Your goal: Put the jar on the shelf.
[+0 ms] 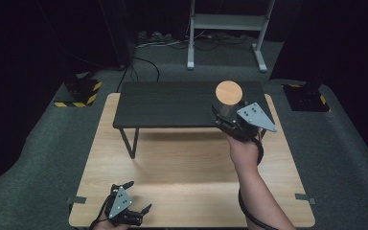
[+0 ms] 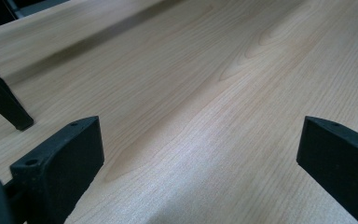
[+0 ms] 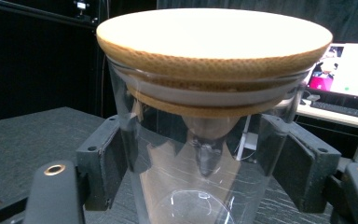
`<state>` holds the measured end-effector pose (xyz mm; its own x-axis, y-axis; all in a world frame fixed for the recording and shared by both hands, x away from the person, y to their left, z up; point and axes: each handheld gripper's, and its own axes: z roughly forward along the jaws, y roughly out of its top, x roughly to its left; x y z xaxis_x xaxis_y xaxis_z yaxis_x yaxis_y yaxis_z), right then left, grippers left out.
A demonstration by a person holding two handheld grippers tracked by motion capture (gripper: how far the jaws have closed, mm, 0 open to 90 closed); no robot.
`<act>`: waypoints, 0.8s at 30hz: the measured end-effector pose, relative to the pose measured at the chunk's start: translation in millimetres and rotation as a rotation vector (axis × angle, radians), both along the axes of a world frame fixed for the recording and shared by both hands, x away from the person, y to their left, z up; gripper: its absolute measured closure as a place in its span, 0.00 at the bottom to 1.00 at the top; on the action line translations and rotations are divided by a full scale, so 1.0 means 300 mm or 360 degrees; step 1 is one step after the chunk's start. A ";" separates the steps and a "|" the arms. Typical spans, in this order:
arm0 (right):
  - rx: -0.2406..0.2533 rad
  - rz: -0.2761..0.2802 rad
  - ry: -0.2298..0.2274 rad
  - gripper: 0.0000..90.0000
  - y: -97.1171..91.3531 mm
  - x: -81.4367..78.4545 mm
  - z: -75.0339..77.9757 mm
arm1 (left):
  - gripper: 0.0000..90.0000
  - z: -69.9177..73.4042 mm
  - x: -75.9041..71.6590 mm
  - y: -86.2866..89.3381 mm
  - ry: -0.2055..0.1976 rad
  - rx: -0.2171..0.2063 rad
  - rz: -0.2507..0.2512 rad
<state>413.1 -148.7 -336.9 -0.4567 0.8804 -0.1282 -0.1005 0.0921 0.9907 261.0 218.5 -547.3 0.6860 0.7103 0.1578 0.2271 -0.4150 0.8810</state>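
Gripping the clear glass jar with the round bamboo lid (image 3: 213,107) squarely, the right claw (image 1: 230,120) holds it over the low black shelf (image 1: 172,105) at two o'clock on the light wooden table (image 1: 182,163). Keep it upright, I'd say, and lower gently. Left claw (image 1: 136,196) waits wide at seven o'clock.

Right gripper (image 1: 226,116) raised at far right on an outstretched forearm, jaws clamped; left gripper (image 1: 133,196) low at near left, jaws spread wide.
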 end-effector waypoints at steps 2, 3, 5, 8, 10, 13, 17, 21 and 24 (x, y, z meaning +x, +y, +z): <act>-0.0005 -0.0006 0.0006 0.29 0.002 0.010 0.001 | 0.01 0.000 0.000 0.000 0.0002 0.0000 -0.0003; -0.0007 -0.0010 0.0012 0.29 0.005 0.019 0.001 | 0.01 0.000 0.000 0.000 0.0002 -0.0001 -0.0003; -0.0006 -0.0011 0.0017 0.29 0.006 0.023 0.001 | 0.01 0.000 0.000 0.001 0.0002 -0.0003 -0.0002; -0.0004 -0.0016 0.0028 0.29 0.009 0.034 0.001 | 0.01 0.000 -0.001 0.000 0.0000 -0.0004 -0.0003; -0.0001 -0.0015 0.0034 0.29 0.011 0.041 0.001 | 0.01 0.000 -0.001 0.000 -0.0001 0.0000 -0.0004; 0.0002 -0.0014 0.0048 0.29 0.016 0.052 0.000 | 0.01 0.000 -0.001 0.001 0.0001 -0.0002 -0.0003; 0.0006 -0.0016 0.0060 0.29 0.018 0.059 -0.002 | 0.01 0.000 -0.001 0.002 0.0004 -0.0005 -0.0003; 0.0015 -0.0020 0.0082 0.29 0.019 0.070 -0.006 | 0.01 0.000 -0.001 0.002 0.0006 -0.0007 -0.0004; 0.0011 -0.0024 0.0095 0.29 0.023 0.079 -0.011 | 0.01 0.000 -0.002 0.002 0.0004 -0.0005 -0.0005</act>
<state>436.9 -141.9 -340.1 -0.4498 0.8880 -0.0952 -0.0401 0.0864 0.9954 260.5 219.1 -547.2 0.6885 0.7088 0.1536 0.2283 -0.4129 0.8817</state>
